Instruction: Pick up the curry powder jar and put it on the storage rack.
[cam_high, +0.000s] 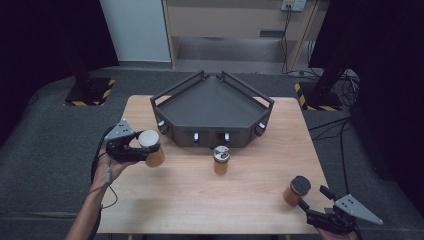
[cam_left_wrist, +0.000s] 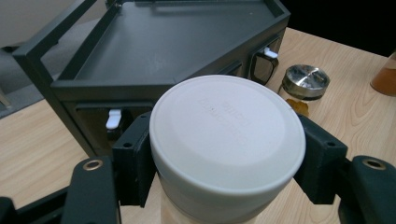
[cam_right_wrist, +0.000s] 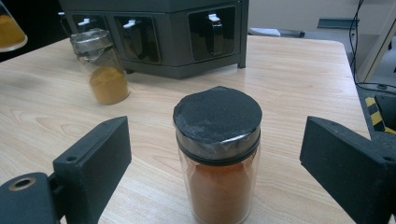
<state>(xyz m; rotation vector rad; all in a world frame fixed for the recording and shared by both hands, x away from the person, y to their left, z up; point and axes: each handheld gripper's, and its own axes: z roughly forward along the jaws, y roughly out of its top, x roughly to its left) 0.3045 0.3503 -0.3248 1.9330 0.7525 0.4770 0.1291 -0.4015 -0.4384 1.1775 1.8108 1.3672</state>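
White-lidded jar (cam_left_wrist: 227, 144) clamped in left gripper (cam_high: 131, 148), lifted just short of the dark rack (cam_high: 212, 107), not yet shelved. Black-lidded jar (cam_right_wrist: 218, 154) standing between the spread-apart right gripper (cam_right_wrist: 215, 158), ungrasped. Silver-lidded jar (cam_high: 221, 159) beyond, untouched.

Wood tabletop (cam_high: 180, 200): dark angular rack (cam_high: 212, 107) at far edge, centre. Silver-lid jar (cam_high: 221, 159) just in front of rack. Black-lid jar (cam_high: 296, 190) nr near-right corner.
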